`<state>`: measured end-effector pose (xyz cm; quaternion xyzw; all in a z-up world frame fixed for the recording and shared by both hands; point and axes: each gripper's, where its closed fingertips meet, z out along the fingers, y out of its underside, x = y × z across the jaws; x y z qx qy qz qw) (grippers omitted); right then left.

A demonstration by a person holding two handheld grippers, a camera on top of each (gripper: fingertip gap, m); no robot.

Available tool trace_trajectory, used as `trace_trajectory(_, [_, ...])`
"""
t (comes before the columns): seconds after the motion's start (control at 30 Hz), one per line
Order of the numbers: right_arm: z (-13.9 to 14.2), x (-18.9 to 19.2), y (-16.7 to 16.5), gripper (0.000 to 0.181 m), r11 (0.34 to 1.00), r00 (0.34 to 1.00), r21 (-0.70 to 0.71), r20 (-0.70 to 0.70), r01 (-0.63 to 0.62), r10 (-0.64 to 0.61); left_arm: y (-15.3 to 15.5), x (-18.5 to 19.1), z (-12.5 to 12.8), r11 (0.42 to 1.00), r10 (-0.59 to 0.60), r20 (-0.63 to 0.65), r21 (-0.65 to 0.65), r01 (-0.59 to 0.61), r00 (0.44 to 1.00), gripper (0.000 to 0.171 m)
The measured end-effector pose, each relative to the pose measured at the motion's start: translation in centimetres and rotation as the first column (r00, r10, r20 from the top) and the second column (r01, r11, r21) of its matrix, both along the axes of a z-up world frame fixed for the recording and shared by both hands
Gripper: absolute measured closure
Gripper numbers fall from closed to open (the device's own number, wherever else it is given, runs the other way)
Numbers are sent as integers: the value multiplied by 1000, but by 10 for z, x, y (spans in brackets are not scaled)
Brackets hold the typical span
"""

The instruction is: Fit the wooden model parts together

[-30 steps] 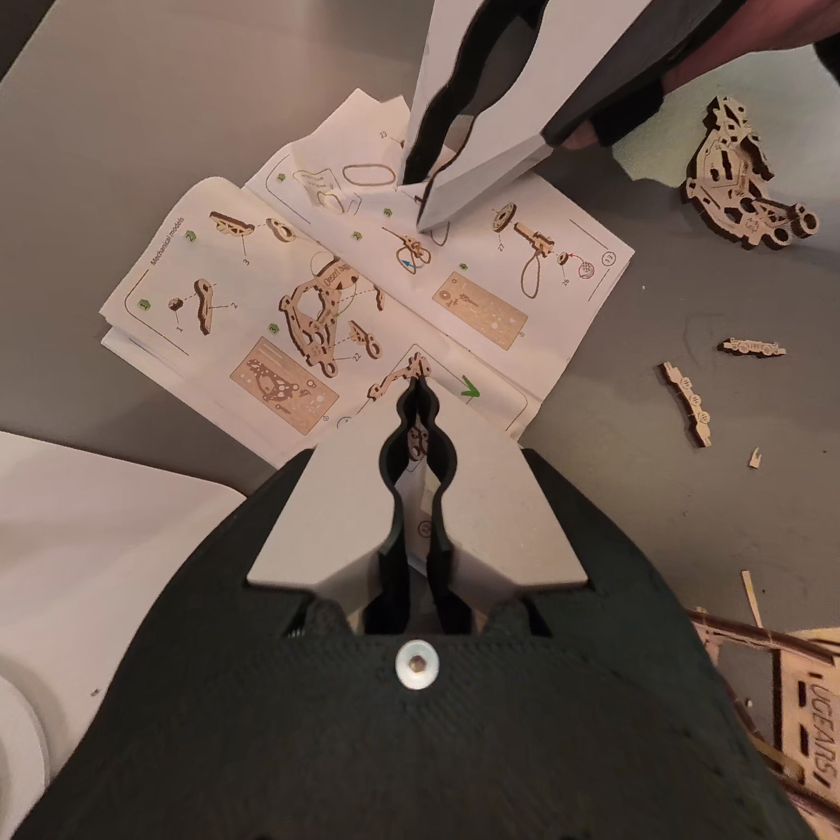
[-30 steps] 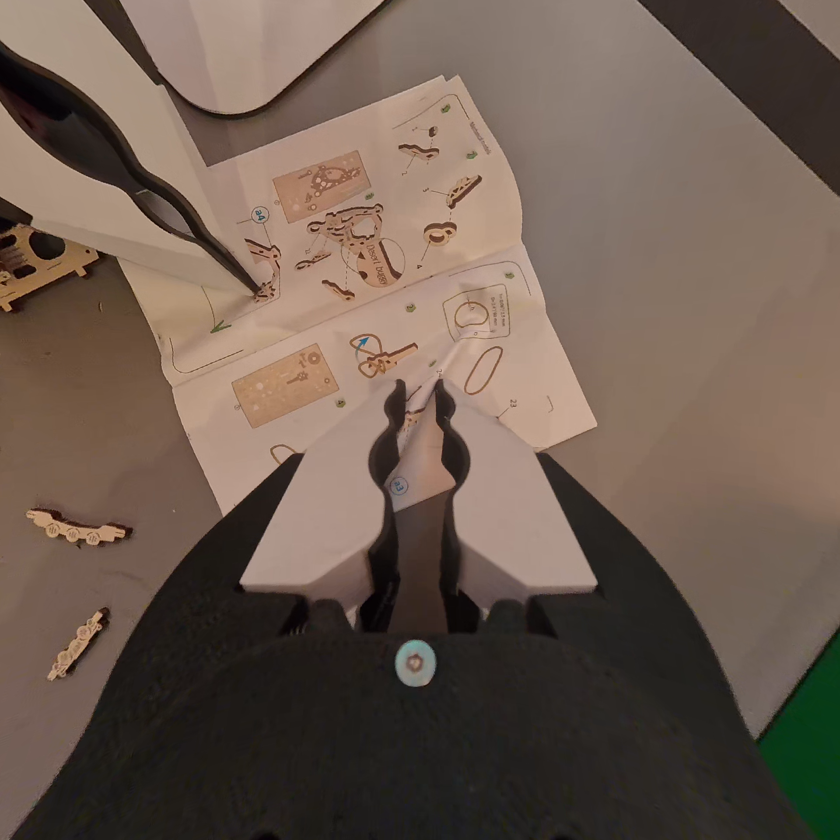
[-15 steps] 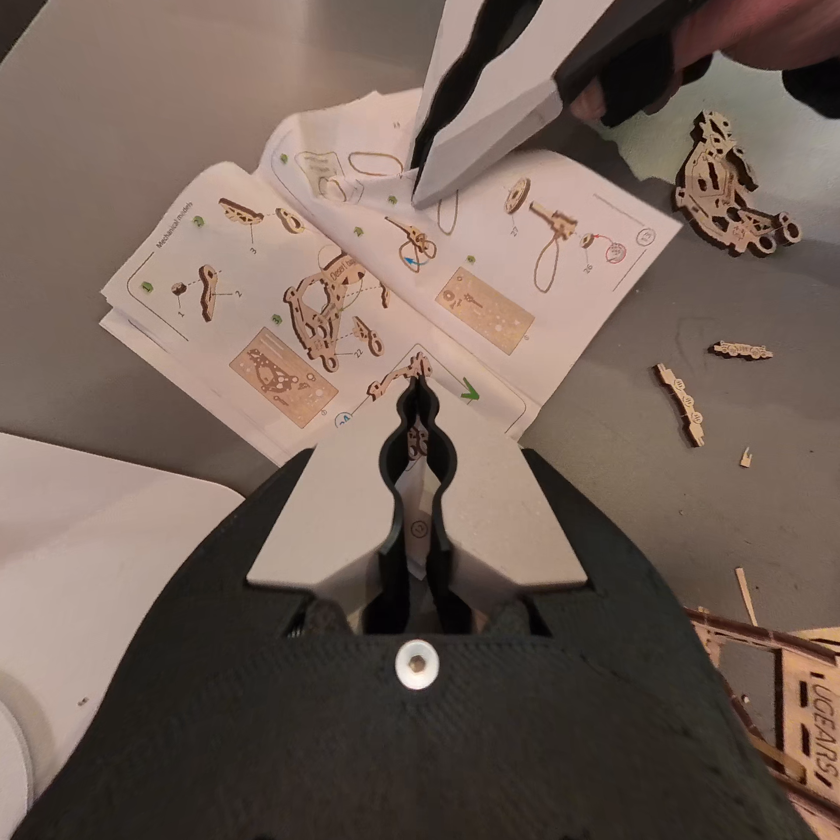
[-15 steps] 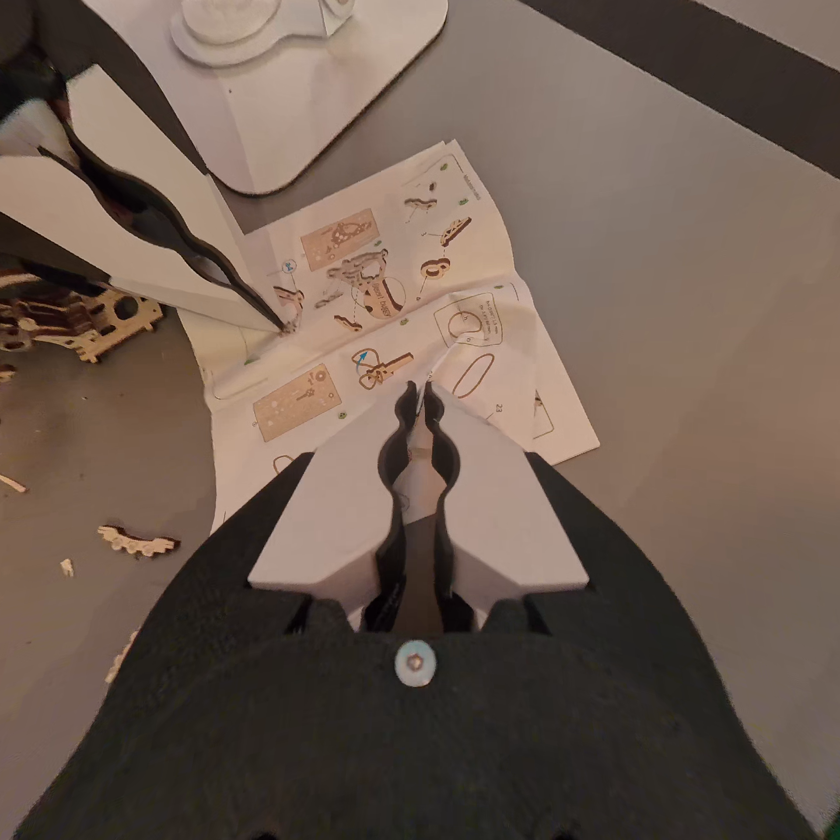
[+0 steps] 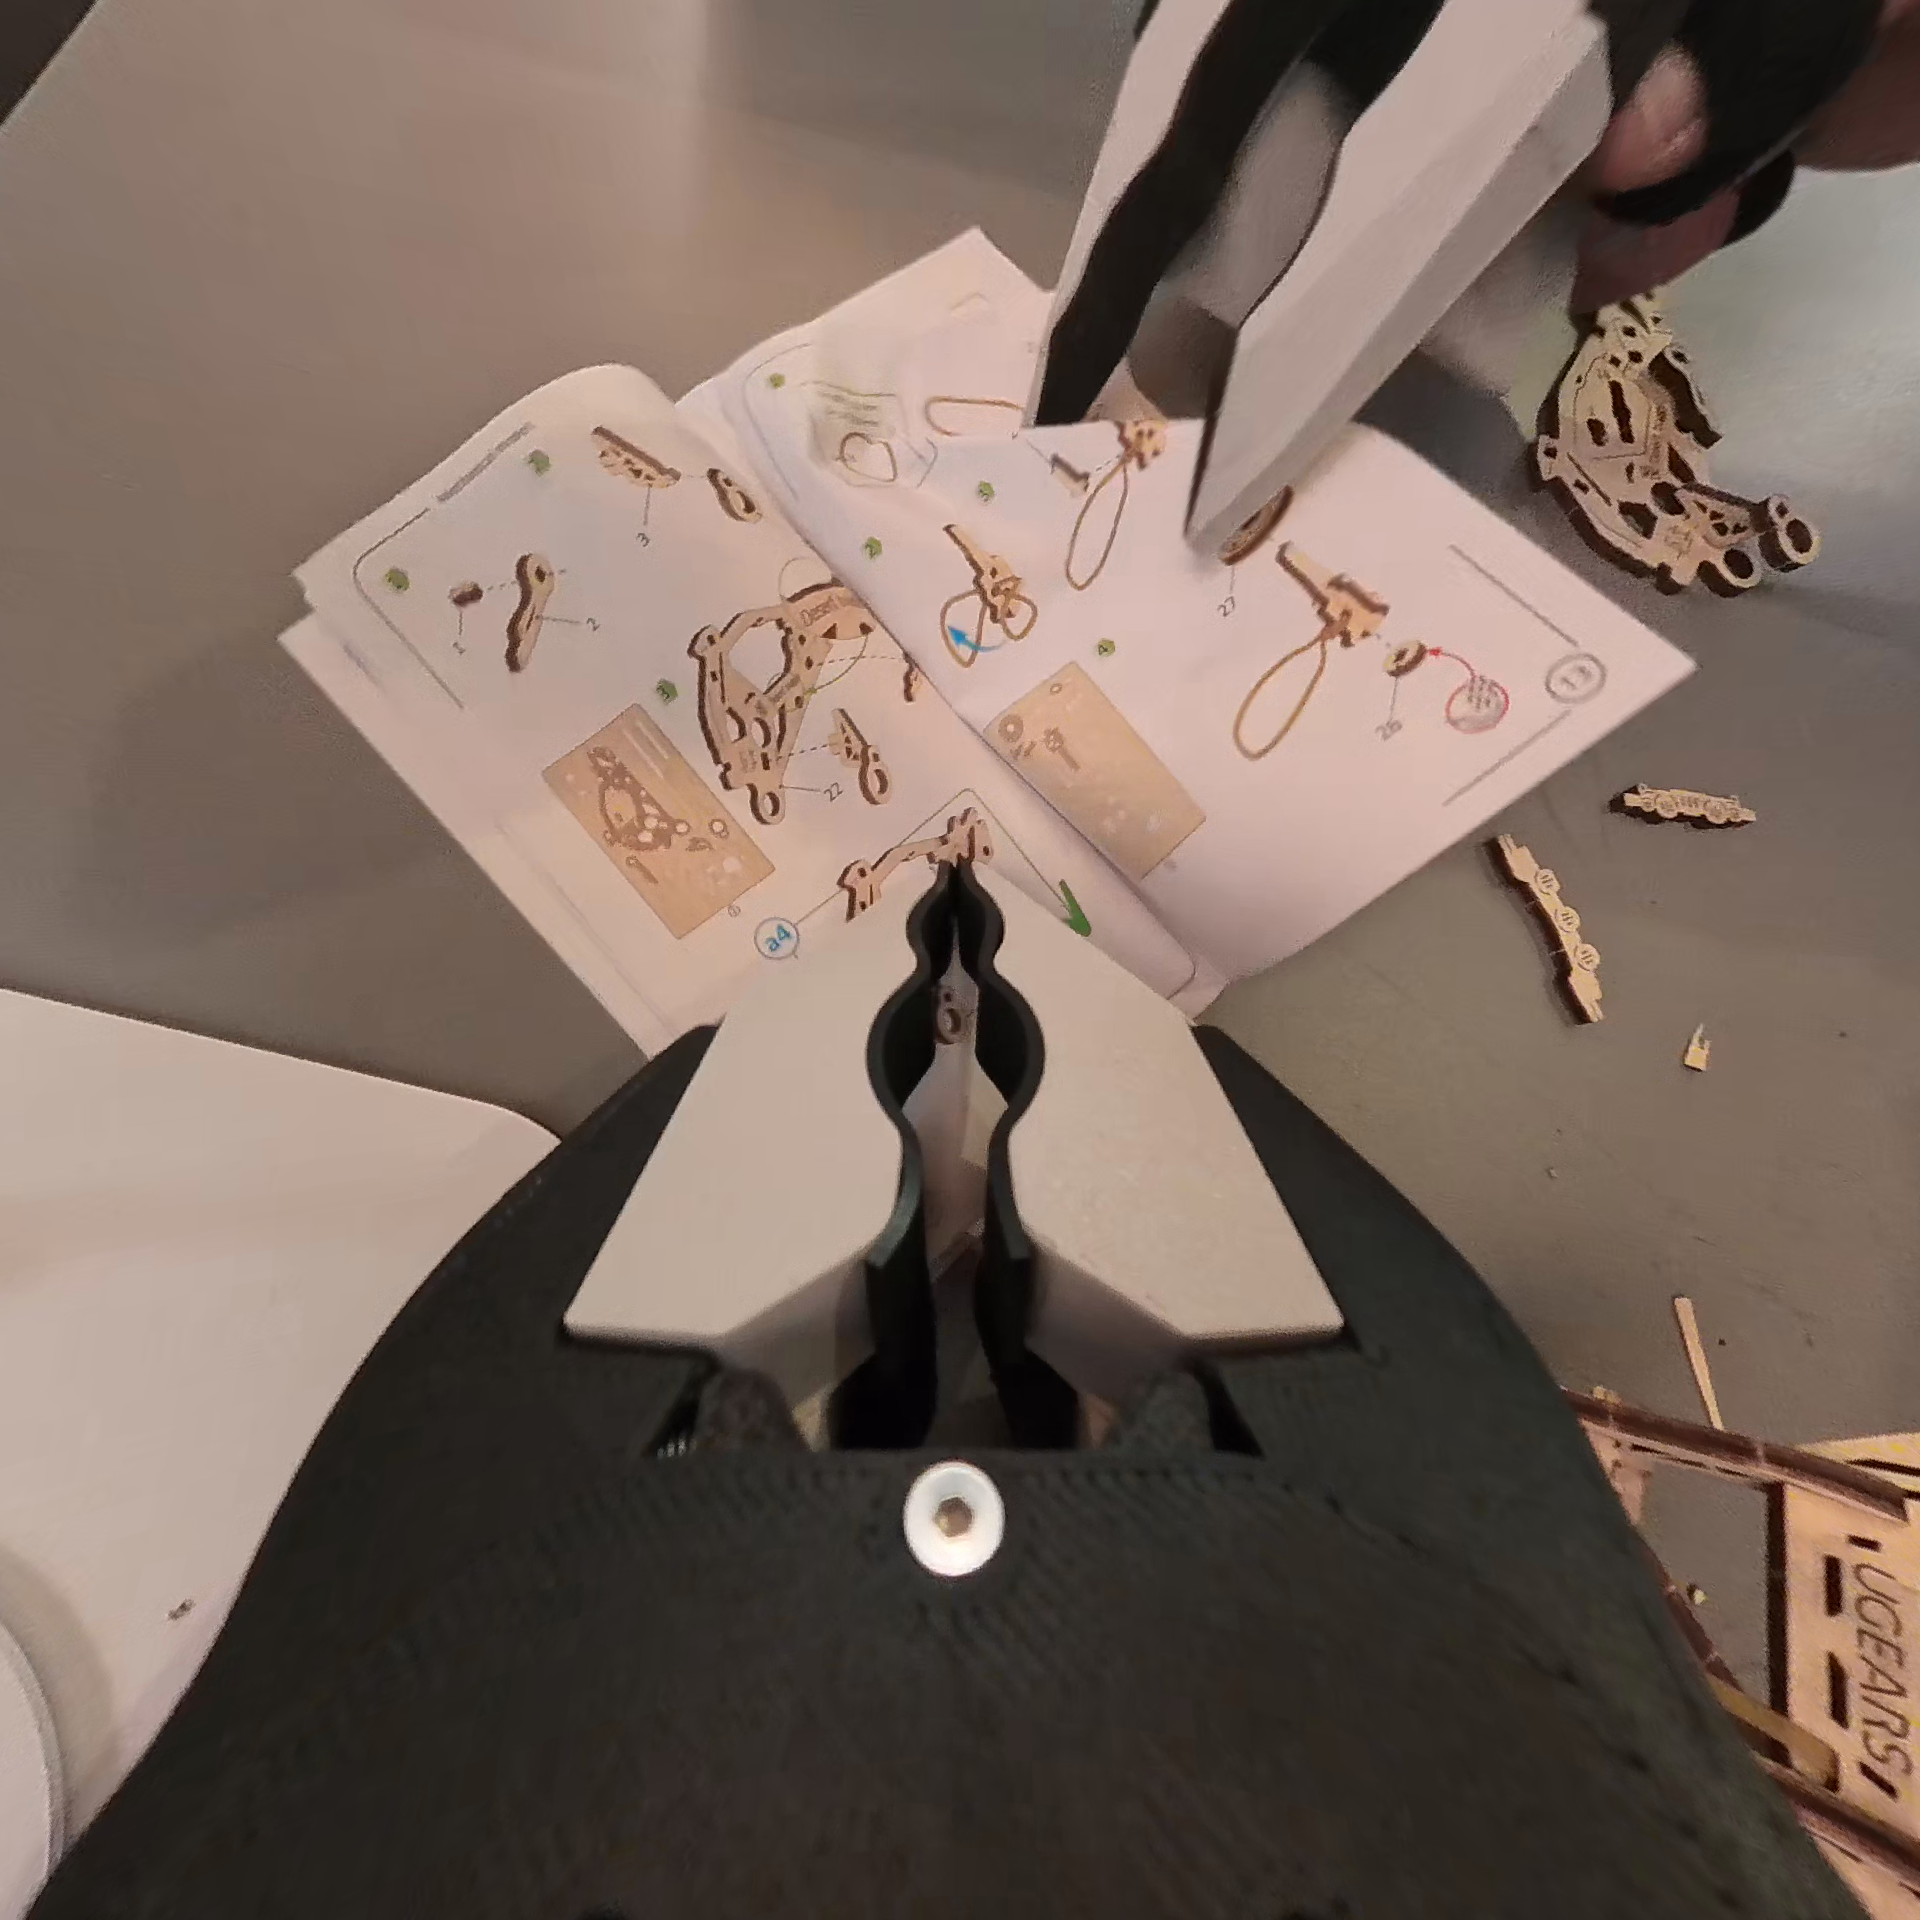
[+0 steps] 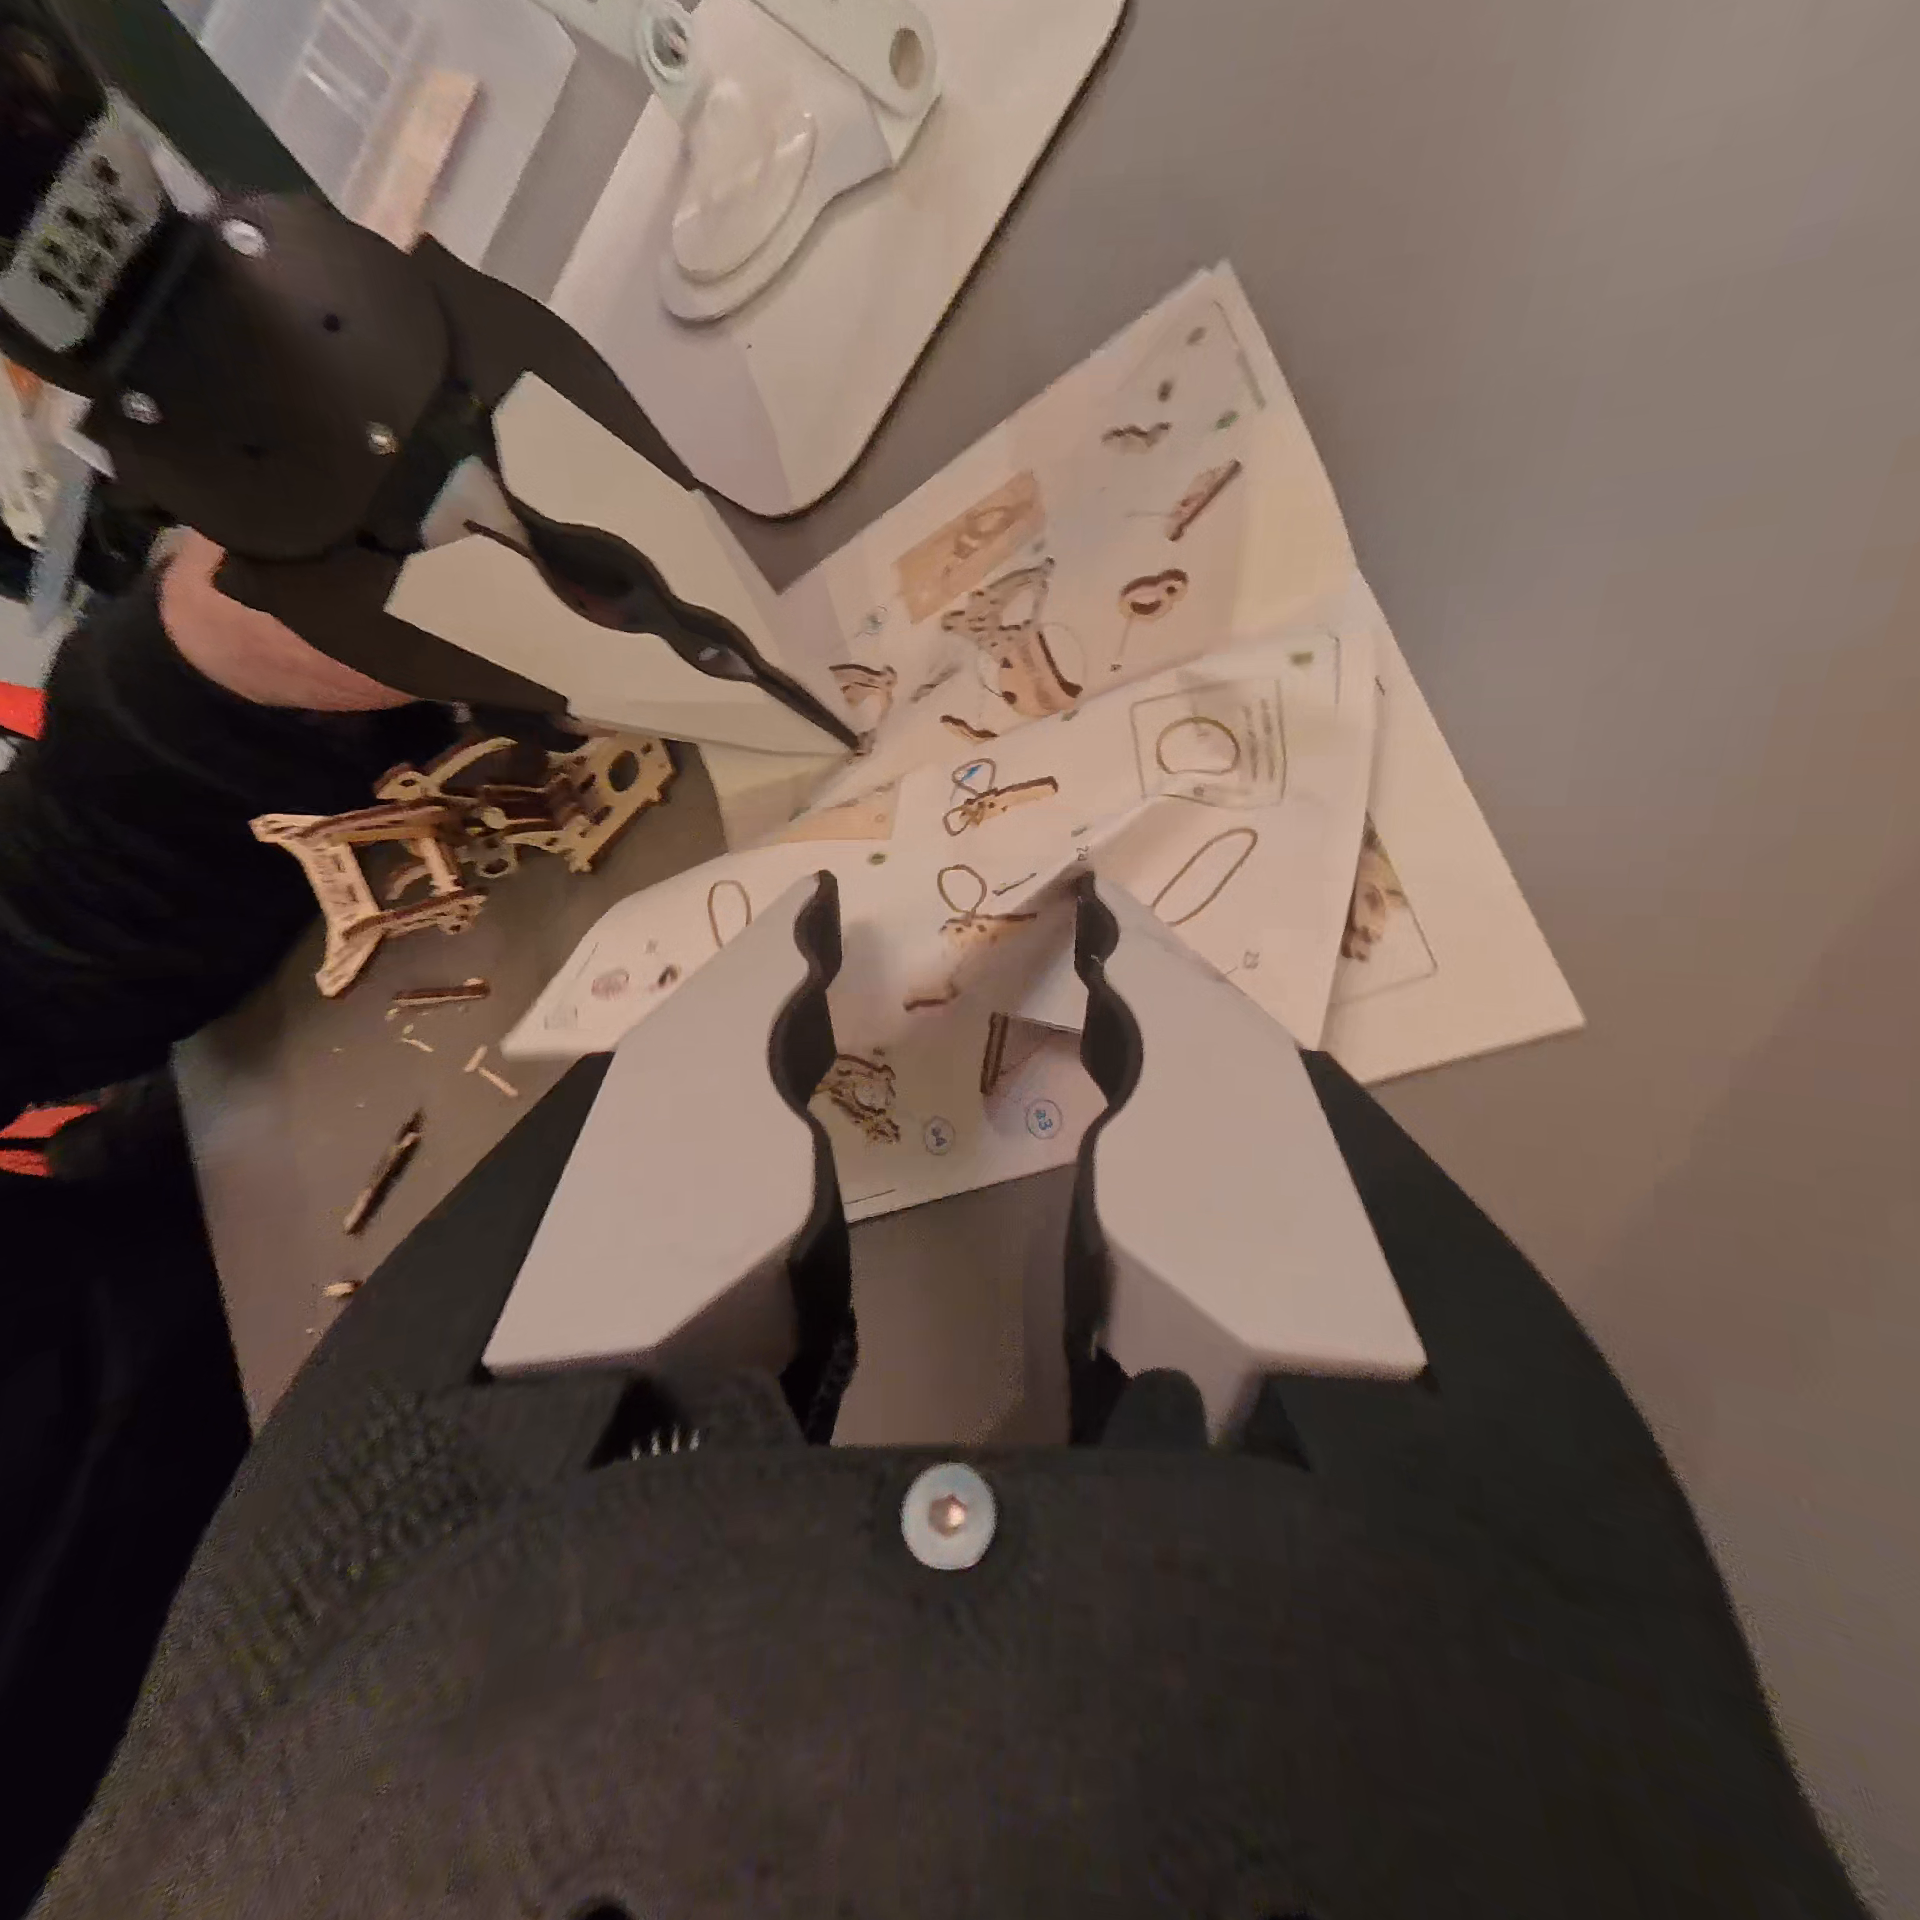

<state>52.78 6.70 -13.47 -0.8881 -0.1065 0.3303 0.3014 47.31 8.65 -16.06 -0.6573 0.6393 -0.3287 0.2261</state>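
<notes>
L gripper (image 5: 954, 883): nearest in left wrist view; jaws together, tips pressed on the near edge of the booklet. Whether paper is nipped between them, can't tell.
R gripper (image 6: 951, 899): nearest in right wrist view; jaws apart, nothing between, hovering over a lifted, curling page.
Instr. booklet (image 5: 1049, 717): open on grey table (image 5: 312, 260), between the two grippers; one leaf half-turned.
White base plate (image 5: 187, 1247): just beside booklet, L side; not a model part.
Loose wooden strips: one toothed strip (image 5: 1548, 925) and one short bar (image 5: 1683, 805) on table, near booklet's R edge, apart from each other.
Sub-assy, flat curved frame (image 5: 1662, 457): farther R, already fitted from several pcs.
Sub-assy, upright frame (image 6: 468, 831): by the person's sleeve (image 6: 114, 831), standing on table, offcuts around.
Cut-out sheet (image 5: 1849, 1590): R corner, partly emptied.
Status (est.): part-built. Two sub-assys done; strips unfitted; no wooden part in either gripper. Step in hand looks like page-turning, not fitting.
</notes>
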Motion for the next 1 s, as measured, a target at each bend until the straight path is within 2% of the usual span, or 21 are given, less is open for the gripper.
trace_trajectory(0.13, [19,-9,0,137,1000,990,20,-140,20,-17,0,0,0,1000,0,1,-4,0,1000,171])
trace_trajectory(0.4, [23,-21,29,133,996,989,85,-146,13,-1,0,0,0,1000,1,2,-19,-1,1000,171])
trace_trajectory(0.47, [29,-26,41,134,994,981,107,-193,37,-15,0,0,0,1000,0,2,-23,0,1000,171])
trace_trajectory(0.57, [30,-42,52,122,995,969,96,-245,15,9,0,0,0,999,0,3,-32,0,1000,171])
trace_trajectory(0.67, [16,-55,59,130,999,980,39,-194,-35,42,-1,0,1,998,-4,3,-61,5,1000,171])
trace_trajectory(0.77, [31,-65,63,134,997,963,42,-258,-71,80,-1,-1,1,997,-6,3,-78,7,1000,171])
trace_trajectory(0.83, [33,-65,62,134,996,967,35,-239,-85,91,-2,-2,1,996,-10,3,-90,10,1000,171])
trace_trajectory(0.93, [27,-61,59,142,997,966,15,-247,-77,78,-3,-3,5,993,-20,16,-116,21,1000,171])
trace_trajectory(1.0, [19,-57,58,155,998,969,4,-238,-63,62,-5,-4,11,989,-32,35,-144,36,999,171])
